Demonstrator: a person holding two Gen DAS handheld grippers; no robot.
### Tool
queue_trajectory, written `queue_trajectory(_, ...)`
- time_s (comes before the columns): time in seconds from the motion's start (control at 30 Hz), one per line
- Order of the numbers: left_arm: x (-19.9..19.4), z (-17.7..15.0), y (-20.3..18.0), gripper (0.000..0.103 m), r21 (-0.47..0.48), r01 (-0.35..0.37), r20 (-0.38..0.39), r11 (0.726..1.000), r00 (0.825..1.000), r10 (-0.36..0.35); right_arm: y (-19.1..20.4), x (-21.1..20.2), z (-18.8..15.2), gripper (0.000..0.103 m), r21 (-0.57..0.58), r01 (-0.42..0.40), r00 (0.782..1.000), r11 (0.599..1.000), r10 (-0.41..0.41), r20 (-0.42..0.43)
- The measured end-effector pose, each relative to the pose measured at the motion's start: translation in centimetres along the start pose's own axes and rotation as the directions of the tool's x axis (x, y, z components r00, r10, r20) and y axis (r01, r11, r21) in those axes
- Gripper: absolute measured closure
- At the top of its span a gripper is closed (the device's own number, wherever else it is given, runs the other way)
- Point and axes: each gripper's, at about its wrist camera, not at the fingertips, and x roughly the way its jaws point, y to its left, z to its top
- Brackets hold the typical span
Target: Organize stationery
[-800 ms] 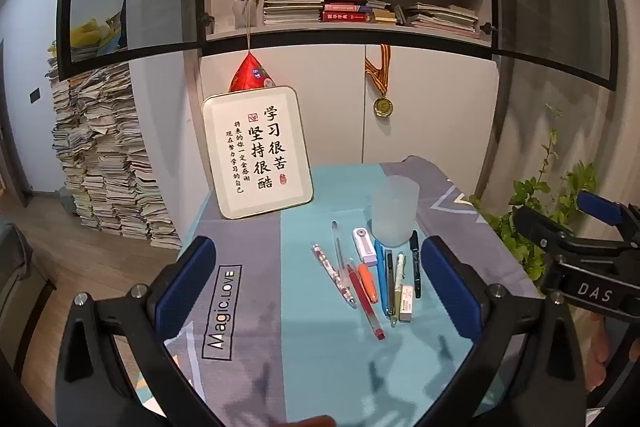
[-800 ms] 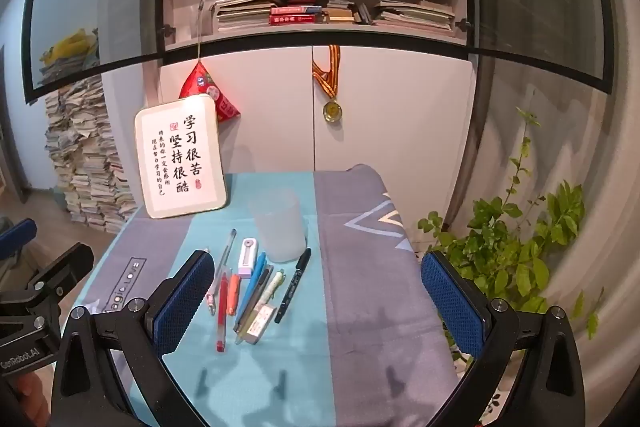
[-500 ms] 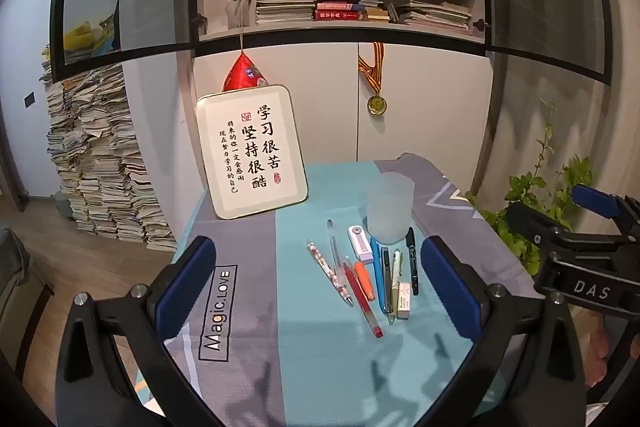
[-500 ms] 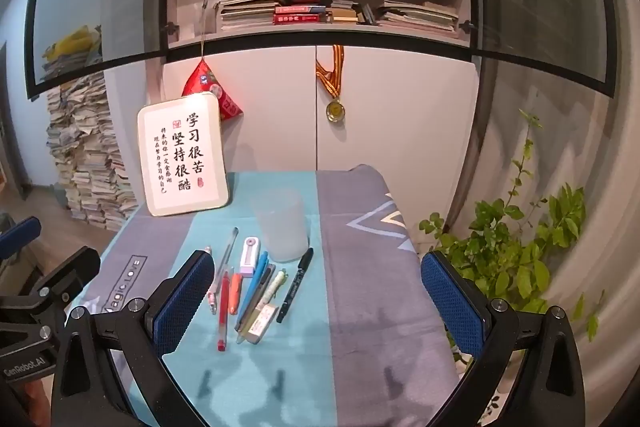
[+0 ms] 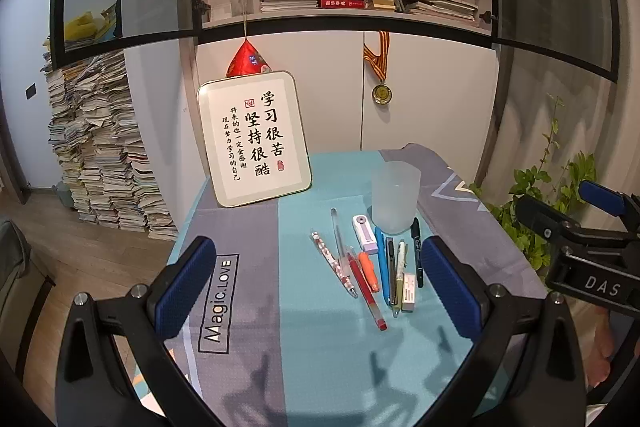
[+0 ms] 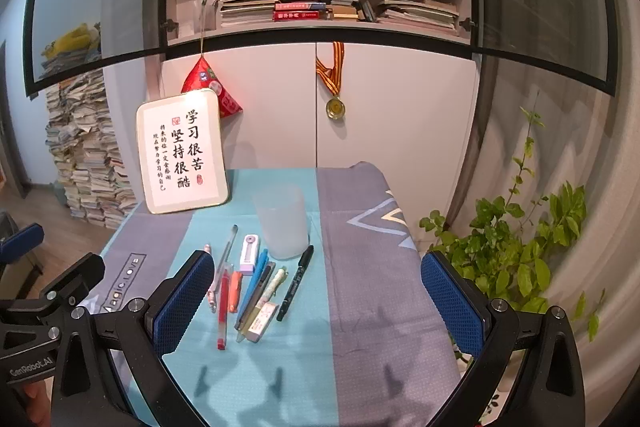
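A frosted plastic cup (image 5: 395,198) (image 6: 283,221) stands upright on the teal and grey tablecloth (image 5: 320,347). In front of it lie several pens in a row: a red pen (image 5: 366,291) (image 6: 223,311), a blue pen (image 5: 382,269) (image 6: 253,281), a black marker (image 5: 417,251) (image 6: 295,281), plus a white correction tape (image 5: 365,233) (image 6: 249,253) and an eraser (image 5: 409,293) (image 6: 263,321). My left gripper (image 5: 320,291) is open and empty, above the table's near side. My right gripper (image 6: 316,303) is open and empty, to the right of the pens.
A framed calligraphy board (image 5: 254,139) leans on the cabinet at the table's back left. A potted plant (image 6: 516,247) stands right of the table. Stacks of books (image 5: 100,147) stand on the floor at left. Bookshelves are above.
Both grippers have drifted slightly to the right and a little forward; the objects on the table have not moved. Both stay open.
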Motion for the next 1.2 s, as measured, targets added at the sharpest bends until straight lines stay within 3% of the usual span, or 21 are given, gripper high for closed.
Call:
queue_trajectory(1.0, 0.9, 0.3, 0.7, 0.001, -0.008, 0.008, 0.006, 1.000, 1.000, -0.007, 0.9, 1.1, 0.1, 0.000, -0.044, -0.010, 1.000, 0.999, 0.010, 0.002)
queue_trajectory(1.2, 1.2, 0.3, 0.7, 0.002, -0.007, -0.020, 0.012, 1.000, 1.000, 0.020, 0.8, 1.7, 0.2, 0.000, -0.038, -0.004, 1.000, 0.999, 0.004, -0.003)
